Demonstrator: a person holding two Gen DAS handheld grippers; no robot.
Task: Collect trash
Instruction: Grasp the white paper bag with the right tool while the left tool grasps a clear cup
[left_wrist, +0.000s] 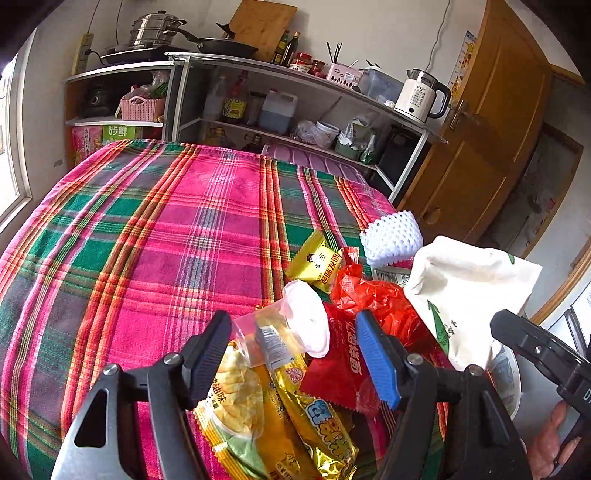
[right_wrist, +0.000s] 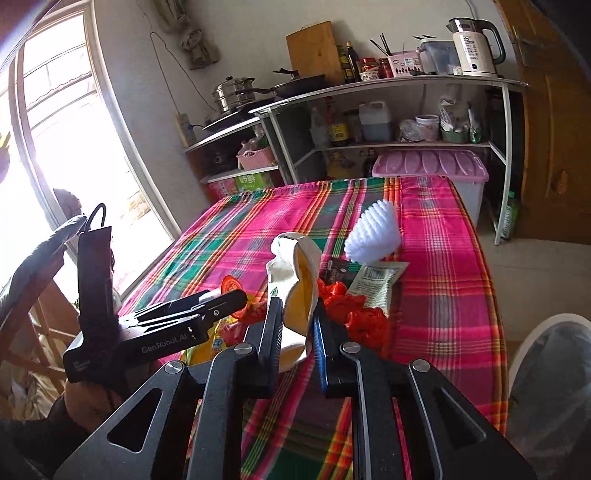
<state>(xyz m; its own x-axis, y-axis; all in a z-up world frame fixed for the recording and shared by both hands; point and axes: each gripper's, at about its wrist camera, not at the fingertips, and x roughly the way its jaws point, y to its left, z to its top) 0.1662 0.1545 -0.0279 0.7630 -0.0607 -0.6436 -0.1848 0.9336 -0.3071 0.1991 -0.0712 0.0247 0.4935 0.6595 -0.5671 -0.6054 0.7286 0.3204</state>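
- The left gripper (left_wrist: 293, 354) was seen with its jaws spread apart, poised over the trash heaped at the near right corner of the plaid tablecloth (left_wrist: 147, 229); nothing was clamped between its fingers.
- Beneath those jaws, yellow snack wrappers (left_wrist: 280, 417) were found lying at the near edge of the cloth, with a clear plastic cup (left_wrist: 284, 325) tilted across them.
- A red wrapper (left_wrist: 343, 369) was seen just right of the cup, touching a crumpled red plastic bag (left_wrist: 376, 295) behind it.
- A small yellow packet (left_wrist: 316, 262) was placed further in from the near edge, beside the red bag.
- A white foam fruit net (left_wrist: 391, 236) was seen at the right edge of the cloth, behind the pile.
- The right gripper (right_wrist: 297, 332) was closed on a white pouch (right_wrist: 295, 273), which was held upright, raised over the near right corner.
- A pale printed sachet (right_wrist: 376, 280) was observed flat on the cloth just in front of the foam net.
- A white bin (right_wrist: 546, 387) was noted on the floor off the right edge.
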